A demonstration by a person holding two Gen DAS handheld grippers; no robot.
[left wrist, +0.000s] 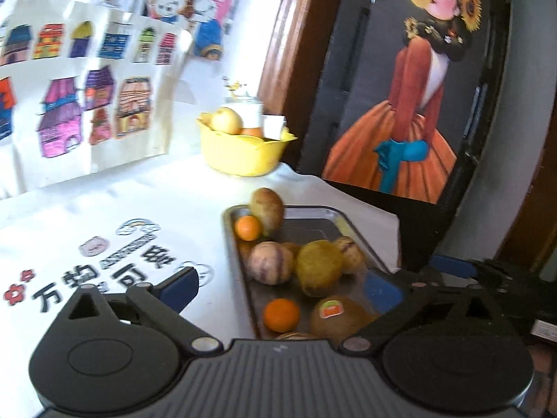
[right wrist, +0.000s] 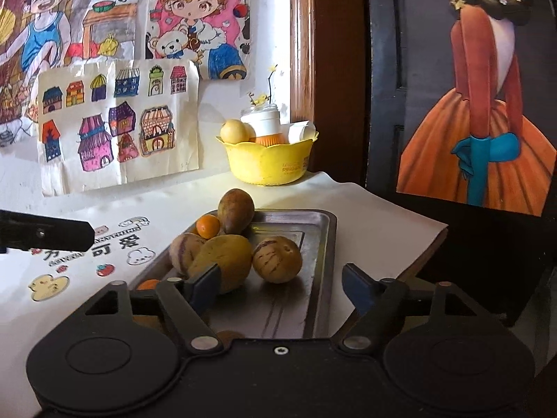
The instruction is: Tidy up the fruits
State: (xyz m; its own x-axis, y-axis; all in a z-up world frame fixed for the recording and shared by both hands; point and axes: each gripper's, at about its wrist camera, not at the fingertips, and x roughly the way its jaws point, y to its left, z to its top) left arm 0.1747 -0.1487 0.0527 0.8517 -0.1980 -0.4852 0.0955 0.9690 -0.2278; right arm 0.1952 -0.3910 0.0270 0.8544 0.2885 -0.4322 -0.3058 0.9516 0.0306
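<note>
Both your claws stand apart with nothing between the pads. In the left wrist view, the left gripper (left wrist: 282,289) hangs over the near end of the metal tray (left wrist: 323,213), which runs from the lower middle of the frame up toward the centre. The fruit lies along its left half. A small orange (left wrist: 281,315) and a stickered kiwi (left wrist: 339,315) sit lowest in the frame, right inside the span of your open fingers. A yellow-brown fruit (left wrist: 318,267) and a striped pale fruit (left wrist: 271,262) are just above them, and a second small orange (left wrist: 248,227) beside an upright brown oval fruit (left wrist: 267,210) is at the far end. In the right wrist view, the right gripper (right wrist: 280,284) also faces up the tray, but only a striped round fruit (right wrist: 277,259) lies near the midline between its fingers. The rest of the pile lies left of centre in that frame, behind its left pad. So I judge the left claw nearer the closest pieces, the orange and the kiwi. The kiwi's long axis runs roughly across the frame, so your jaws would close along its length unless you roll the wrist. The yellow bowl (left wrist: 243,155), in the upper middle of the frame beyond the tray, already holds fruit and is well apart from both claws.
</note>
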